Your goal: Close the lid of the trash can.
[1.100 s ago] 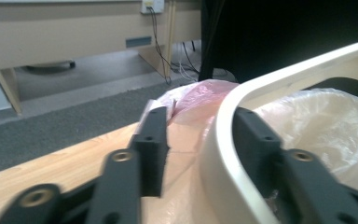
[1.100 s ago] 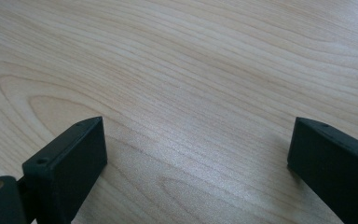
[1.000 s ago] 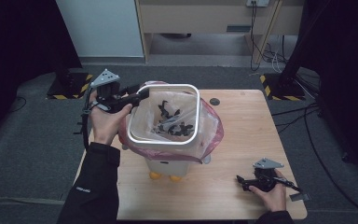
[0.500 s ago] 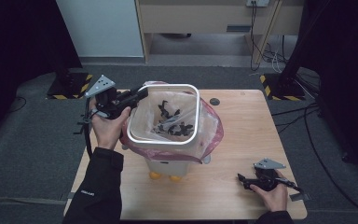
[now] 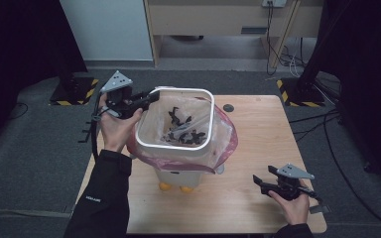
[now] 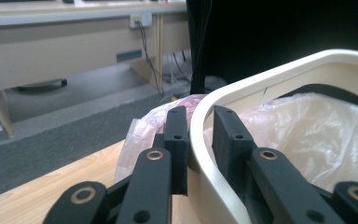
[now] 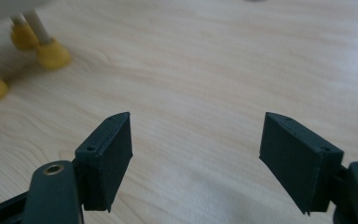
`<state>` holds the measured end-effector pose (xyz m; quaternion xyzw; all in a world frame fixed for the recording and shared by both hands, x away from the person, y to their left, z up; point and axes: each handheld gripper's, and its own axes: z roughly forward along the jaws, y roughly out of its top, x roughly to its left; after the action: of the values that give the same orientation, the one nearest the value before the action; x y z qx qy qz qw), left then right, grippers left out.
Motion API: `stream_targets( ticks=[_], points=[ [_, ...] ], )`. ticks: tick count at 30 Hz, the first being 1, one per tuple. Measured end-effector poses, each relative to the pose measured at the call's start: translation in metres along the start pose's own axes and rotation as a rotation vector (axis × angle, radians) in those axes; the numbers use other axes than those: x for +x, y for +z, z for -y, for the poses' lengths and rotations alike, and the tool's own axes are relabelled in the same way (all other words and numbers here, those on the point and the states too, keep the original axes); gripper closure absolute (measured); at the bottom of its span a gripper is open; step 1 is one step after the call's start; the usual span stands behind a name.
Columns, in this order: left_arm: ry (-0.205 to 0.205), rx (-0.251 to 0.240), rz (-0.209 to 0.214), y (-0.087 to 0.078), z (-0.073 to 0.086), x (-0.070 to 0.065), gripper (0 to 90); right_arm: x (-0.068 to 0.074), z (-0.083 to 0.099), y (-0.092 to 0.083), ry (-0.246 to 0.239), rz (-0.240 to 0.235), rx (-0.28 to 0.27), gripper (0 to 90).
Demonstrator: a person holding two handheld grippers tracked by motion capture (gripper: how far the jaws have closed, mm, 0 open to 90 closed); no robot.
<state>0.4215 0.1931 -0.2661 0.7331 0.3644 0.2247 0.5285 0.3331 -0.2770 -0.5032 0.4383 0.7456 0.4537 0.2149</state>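
Left gripper (image 5: 149,97) jaws, just closing, clamp the white bin rim (image 6: 261,81) at its 9 o'clock edge over the pink bag (image 5: 225,141); bin mid-counter (image 5: 258,208); right gripper (image 5: 259,182) idles wide at 4 o'clock; bag removal not yet begun.

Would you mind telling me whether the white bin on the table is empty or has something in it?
Not empty. The bin stands upright, lined with a pink bag, and dark scraps lie in the bottom; what they are is unclear.
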Motion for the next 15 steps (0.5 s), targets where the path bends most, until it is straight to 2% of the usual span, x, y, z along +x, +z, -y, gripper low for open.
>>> stream_targets(
  ticks=[7,12,15],
  points=[
    [0.010,0.022,0.037,0.008,-0.002,0.004,75.8,0.012,-0.022,-0.014,-0.010,-0.044,-0.121,28.1],
    [0.010,0.061,0.046,0.011,-0.002,0.006,76.1,0.019,-0.040,-0.020,-0.040,-0.063,-0.174,29.1],
    [-0.009,0.037,0.062,0.011,0.000,0.008,75.2,0.025,-0.053,-0.024,-0.048,-0.077,-0.228,29.2]
  ],
)
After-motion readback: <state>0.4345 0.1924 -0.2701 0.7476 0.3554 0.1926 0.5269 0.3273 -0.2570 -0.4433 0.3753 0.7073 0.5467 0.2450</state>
